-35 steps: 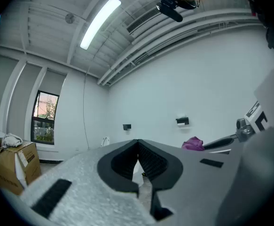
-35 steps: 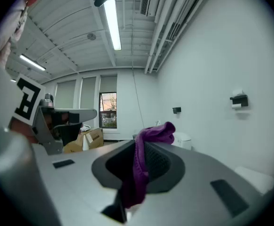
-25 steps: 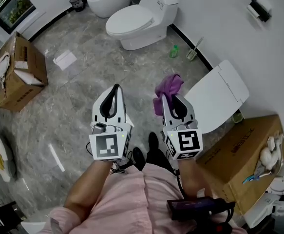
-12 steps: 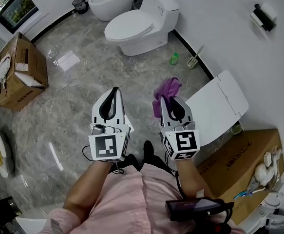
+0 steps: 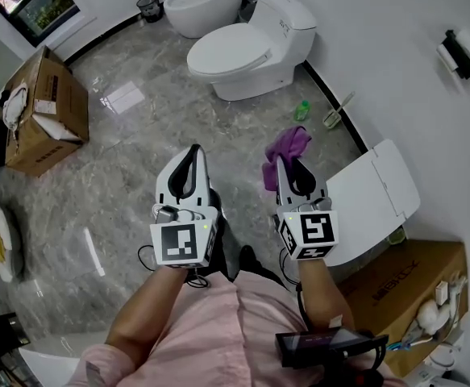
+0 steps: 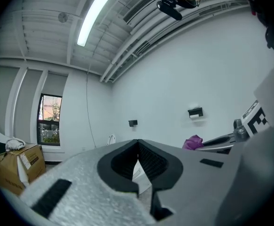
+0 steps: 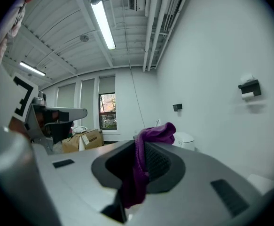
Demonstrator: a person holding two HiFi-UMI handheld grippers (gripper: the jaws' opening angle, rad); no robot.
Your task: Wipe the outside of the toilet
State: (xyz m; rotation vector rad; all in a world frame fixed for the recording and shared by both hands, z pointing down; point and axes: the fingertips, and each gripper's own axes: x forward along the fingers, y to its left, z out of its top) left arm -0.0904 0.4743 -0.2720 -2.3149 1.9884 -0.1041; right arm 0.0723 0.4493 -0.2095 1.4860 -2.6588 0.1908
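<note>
A white toilet (image 5: 247, 55) with its lid down stands against the far wall, well ahead of both grippers. My right gripper (image 5: 284, 161) is shut on a purple cloth (image 5: 286, 147), which bunches up past the jaw tips; in the right gripper view the purple cloth (image 7: 144, 161) hangs down between the jaws. My left gripper (image 5: 191, 151) is held beside it at the same height, jaws shut with nothing in them. In the left gripper view the left gripper (image 6: 137, 142) points at the white wall. Both are held above the grey marble floor.
A second round toilet (image 5: 206, 2) and a black bin (image 5: 149, 6) stand at the back. A green bottle (image 5: 301, 110) and a toilet brush (image 5: 335, 113) sit by the wall. A white toilet lid (image 5: 373, 192) lies at right. Cardboard boxes lie at left (image 5: 41, 111) and lower right (image 5: 396, 289).
The view has shifted so the toilet sits further right and closer. Both grippers keep the same pose and hold, the cloth still in the right one.
</note>
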